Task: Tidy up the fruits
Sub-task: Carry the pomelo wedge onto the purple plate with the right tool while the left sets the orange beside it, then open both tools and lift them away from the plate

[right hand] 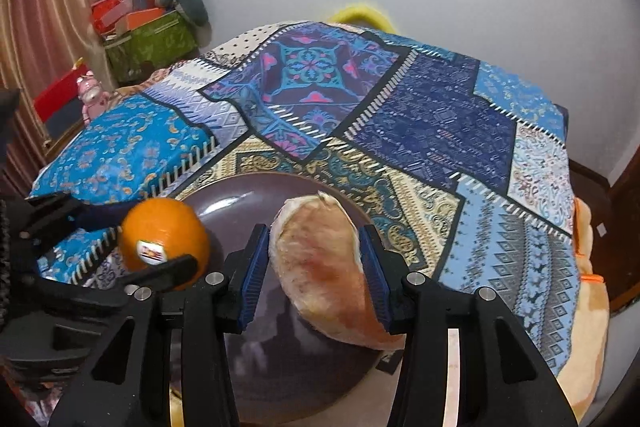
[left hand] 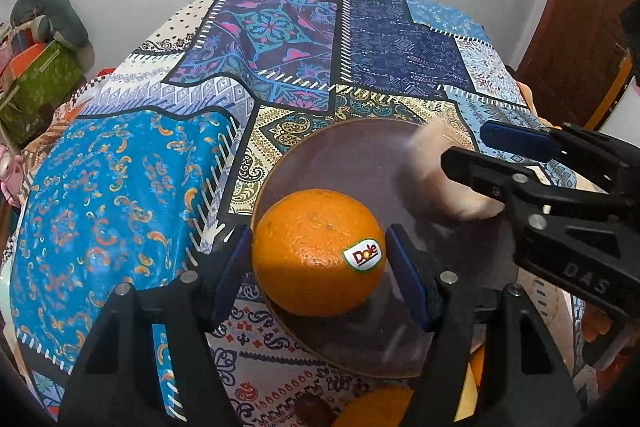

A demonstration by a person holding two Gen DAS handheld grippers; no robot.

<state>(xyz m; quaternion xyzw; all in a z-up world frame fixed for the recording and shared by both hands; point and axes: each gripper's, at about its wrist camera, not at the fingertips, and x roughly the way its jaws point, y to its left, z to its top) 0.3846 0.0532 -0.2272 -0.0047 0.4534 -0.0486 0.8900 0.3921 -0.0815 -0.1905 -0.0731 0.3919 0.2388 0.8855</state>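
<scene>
Two grippers meet over the plate (left hand: 320, 163): the left gripper (left hand: 318, 259) clamps the orange (left hand: 312, 251), the right gripper (right hand: 314, 267) clamps a pale wedge (right hand: 324, 267).

The left gripper (left hand: 318, 259) is closed on an orange (left hand: 318, 253) bearing a Dole sticker (left hand: 363, 256), its blue pads (left hand: 408, 285) touching the fruit on both sides above the near-left rim of a dark plate (left hand: 352, 163). The right gripper (left hand: 472, 155) holds a pale, blurred fruit piece (left hand: 432, 179) over the plate's right side. The plate rests on a patchwork tablecloth (left hand: 120, 187) near the tabletop's near edge.
</scene>
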